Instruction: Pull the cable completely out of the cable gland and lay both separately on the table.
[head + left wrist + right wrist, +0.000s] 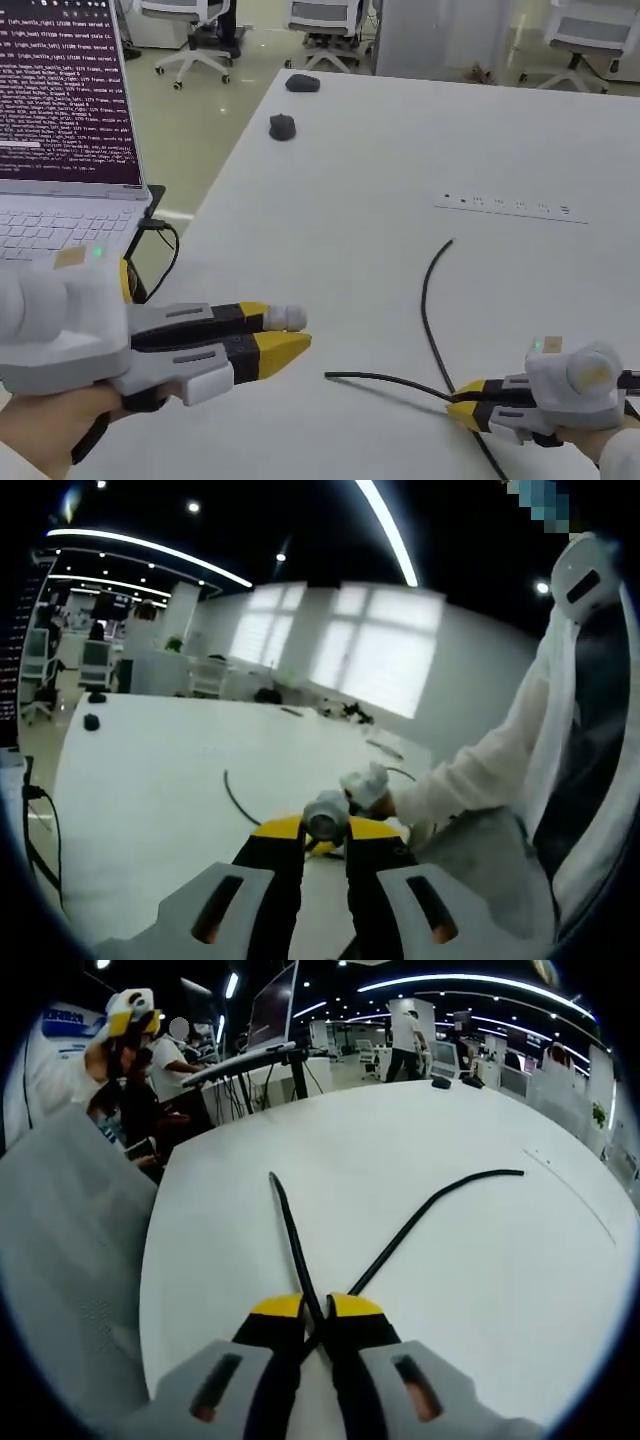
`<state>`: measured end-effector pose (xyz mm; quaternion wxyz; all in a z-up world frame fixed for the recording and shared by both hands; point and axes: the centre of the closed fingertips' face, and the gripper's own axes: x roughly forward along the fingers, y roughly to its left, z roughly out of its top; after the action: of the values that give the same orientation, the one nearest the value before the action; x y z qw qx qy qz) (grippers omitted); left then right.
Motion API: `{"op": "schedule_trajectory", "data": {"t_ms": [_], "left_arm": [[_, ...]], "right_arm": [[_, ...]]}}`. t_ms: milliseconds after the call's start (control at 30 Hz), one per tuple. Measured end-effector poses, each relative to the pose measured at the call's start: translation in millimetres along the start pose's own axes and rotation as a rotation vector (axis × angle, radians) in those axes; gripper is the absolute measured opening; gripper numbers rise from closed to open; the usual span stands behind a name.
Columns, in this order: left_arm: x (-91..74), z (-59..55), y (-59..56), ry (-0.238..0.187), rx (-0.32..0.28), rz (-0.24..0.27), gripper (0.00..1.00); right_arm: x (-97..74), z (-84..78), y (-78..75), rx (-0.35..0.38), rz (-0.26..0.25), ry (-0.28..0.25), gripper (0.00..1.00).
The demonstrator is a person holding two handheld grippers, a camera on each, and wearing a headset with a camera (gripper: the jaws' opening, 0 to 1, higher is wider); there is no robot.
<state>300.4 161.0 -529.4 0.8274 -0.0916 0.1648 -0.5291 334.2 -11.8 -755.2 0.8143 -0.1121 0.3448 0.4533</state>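
Head view: the white counter (400,150) carries a thin black cable (424,300) lying loose at about 5 o'clock. One stretch runs up toward 1 o'clock, where its end lies free on the bare top. A second stretch reaches toward 9 o'clock and also ends free. Where the two stretches meet, the right gripper (458,402), with its yellow-tipped jaws, is clamped around the cable just above the counter.

At 8 o'clock the left gripper (280,332) is raised off the counter, its jaws closed on a small pale grey, rounded plastic cable gland (286,318) that pokes out past the yellow tips. The gland is well apart from the cable.

In the left gripper view the gland (327,817) sits pinched between the tips.

In the right gripper view the cable (296,1245) crosses between the shut jaws and fans out toward 12 and 2 o'clock.

An open silver laptop (60,205) stands at 10 o'clock, and two dark computer mice (283,126) lie near 12 o'clock.
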Motion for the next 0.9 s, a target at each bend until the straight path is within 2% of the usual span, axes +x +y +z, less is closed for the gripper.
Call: {"op": "schedule_trajectory", "data": {"t_ms": [333,433,500,600,767,900], "left_arm": [[10.1,-7.6,2.7,0.022,0.0,-0.01,0.16],[14.8,-7.5,1.9,0.025,0.006,-0.022,0.16],[18.2,-8.6,2.1,0.028,0.01,-0.029,0.16],[28.0,-16.5,1.7,0.063,0.033,-0.051,0.16],[42.5,-28.7,6.0,0.091,0.054,-0.055,0.16],[54.7,-45.3,7.4,0.142,0.073,-0.077,0.16]], "right_arm": [[-1.8,1.8,0.2,0.05,-0.014,-0.026,0.11],[-9.0,13.6,-1.7,0.056,-0.028,-0.076,0.07],[-14.4,19.8,-0.6,0.053,-0.017,-0.086,0.12],[-24.9,28.8,1.8,0.022,-0.013,-0.091,0.14],[-46.3,45.3,3.9,-0.035,-0.034,-0.121,0.16],[-78.0,68.0,9.4,-0.08,-0.058,-0.177,0.21]]}}
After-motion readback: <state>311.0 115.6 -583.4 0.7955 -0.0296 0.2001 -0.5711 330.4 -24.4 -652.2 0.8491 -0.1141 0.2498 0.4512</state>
